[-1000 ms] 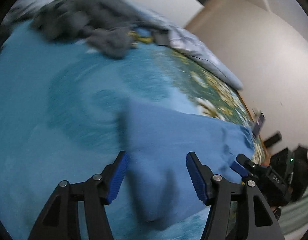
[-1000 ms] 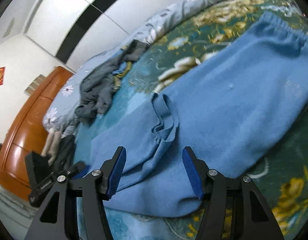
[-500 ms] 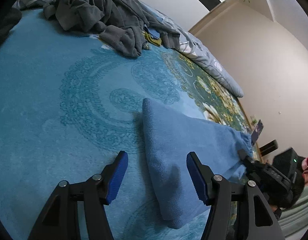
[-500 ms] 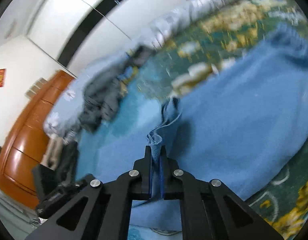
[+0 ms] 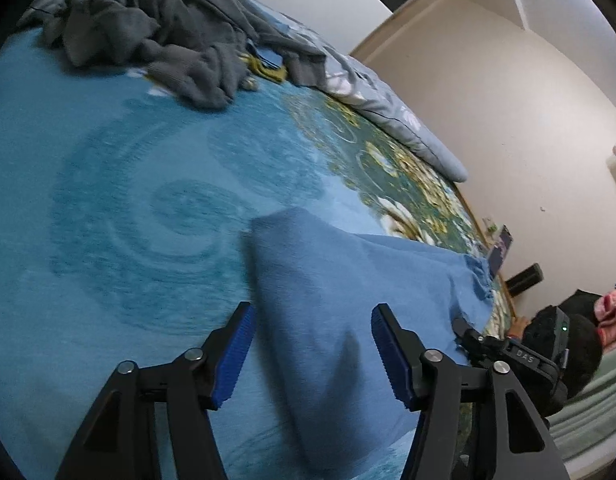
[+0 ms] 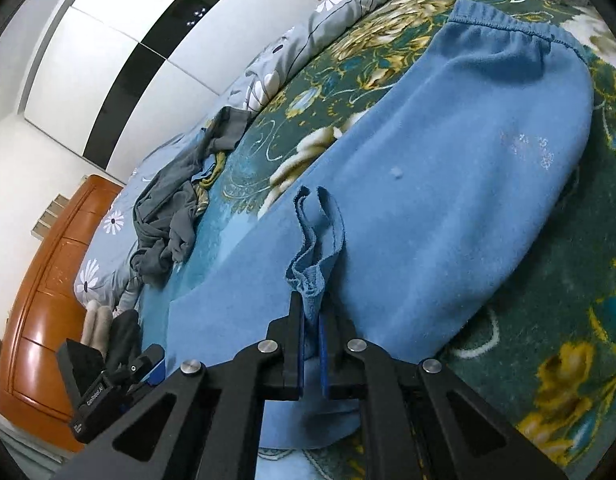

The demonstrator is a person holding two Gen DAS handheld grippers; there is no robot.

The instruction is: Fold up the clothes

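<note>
- The soft blue fleece pants (image 6: 447,184) lie spread out on the blue-green flowered bed blanket (image 5: 120,208).
- The right gripper (image 6: 311,334) has its jaws squeezed together on a bunched-up fold of the pants, at 6 o'clock in its view.
- The left gripper (image 5: 311,354) has its jaws wide apart, with a pant leg lying between them.
- A crumpled pile of grey clothes (image 5: 156,28) sits at 11 o'clock in the left view, well apart from the pants.
</note>
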